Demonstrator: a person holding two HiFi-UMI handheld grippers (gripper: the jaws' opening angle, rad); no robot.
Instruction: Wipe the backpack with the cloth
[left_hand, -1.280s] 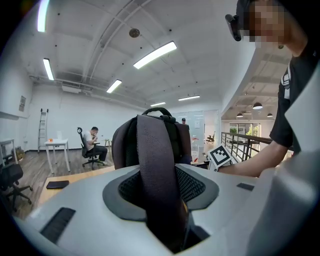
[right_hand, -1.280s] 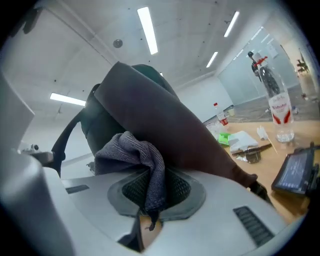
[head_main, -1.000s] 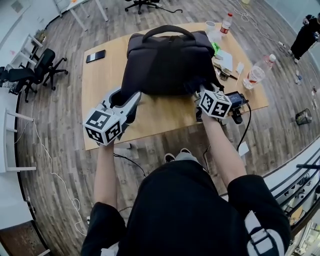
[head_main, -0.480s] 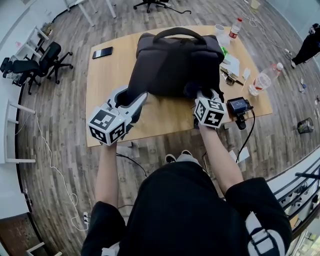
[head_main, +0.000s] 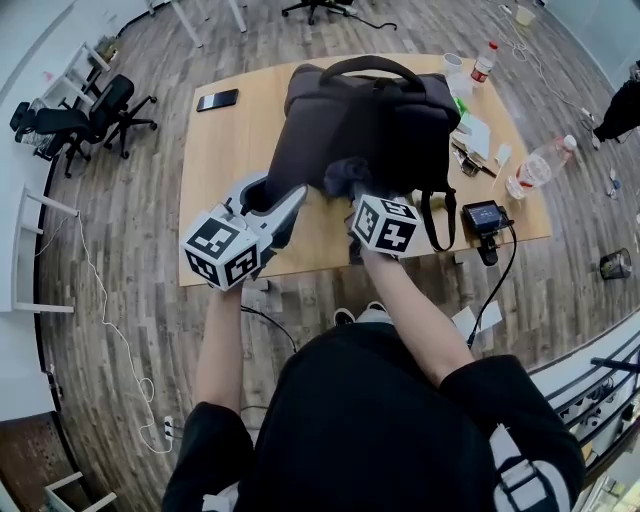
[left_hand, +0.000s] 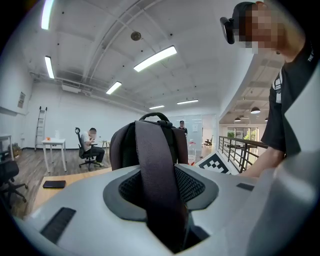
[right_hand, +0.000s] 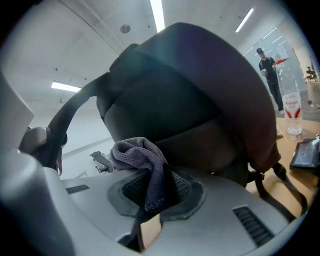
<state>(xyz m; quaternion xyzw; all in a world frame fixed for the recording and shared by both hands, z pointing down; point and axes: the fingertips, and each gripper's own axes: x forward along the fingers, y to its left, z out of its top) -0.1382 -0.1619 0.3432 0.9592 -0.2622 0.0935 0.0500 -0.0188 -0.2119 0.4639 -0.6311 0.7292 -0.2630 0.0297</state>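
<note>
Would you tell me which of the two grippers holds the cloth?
The right gripper: its jaws pinch the grey cloth, while the left gripper, its jaws just closing further, clamps a backpack strap.

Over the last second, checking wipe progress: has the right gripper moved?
Yes: right gripper slid left across the backpack, away from the black camera.

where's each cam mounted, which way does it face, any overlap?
Head view: on the person's head, steeply down at table and backpack; shows both forearms, shirt, left gripper, right gripper.
Left gripper view: on the left gripper, along its jaws, about level, at the strap they clamp; forearm and shirt at right.
Right gripper view: on the right gripper, close on the backpack past the cloth in its jaws; no arm shows.
Shared: all three see the backpack.
</note>
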